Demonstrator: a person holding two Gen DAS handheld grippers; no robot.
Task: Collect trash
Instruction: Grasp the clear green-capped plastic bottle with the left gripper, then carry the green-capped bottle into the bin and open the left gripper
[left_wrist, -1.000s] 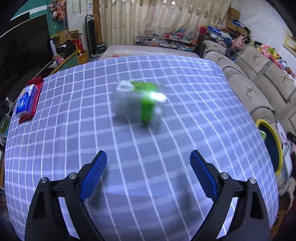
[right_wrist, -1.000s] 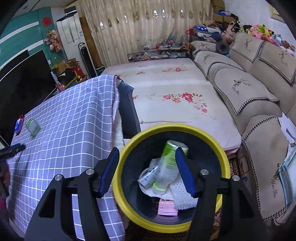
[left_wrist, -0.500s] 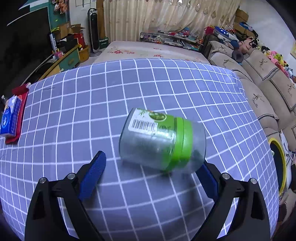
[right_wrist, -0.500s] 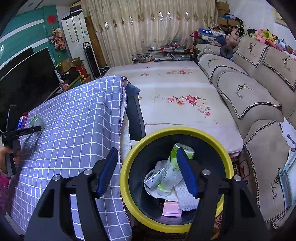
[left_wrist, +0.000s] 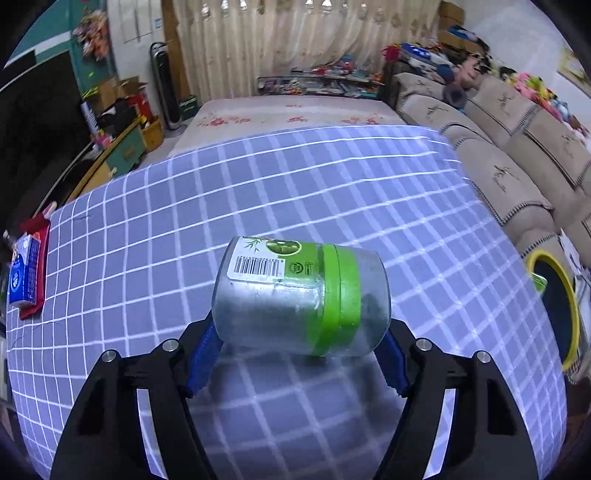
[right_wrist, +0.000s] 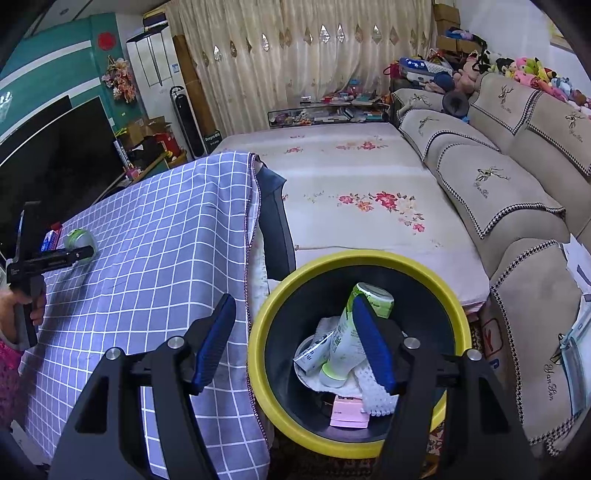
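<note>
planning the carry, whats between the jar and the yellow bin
Only bare checked tablecloth between the jar and the yellow bin, in the left wrist view.

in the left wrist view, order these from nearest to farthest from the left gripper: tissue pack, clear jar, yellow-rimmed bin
1. clear jar, lying on its side between the left gripper fingers as they close in.
2. yellow-rimmed bin, off the table's right edge.
3. tissue pack, at the table's far left edge.

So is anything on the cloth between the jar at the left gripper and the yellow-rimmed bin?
Nothing visible. The jar lies between the left gripper fingers, whose jaws have just been closing. From there to the bin, only bare checked tablecloth shows.
</note>
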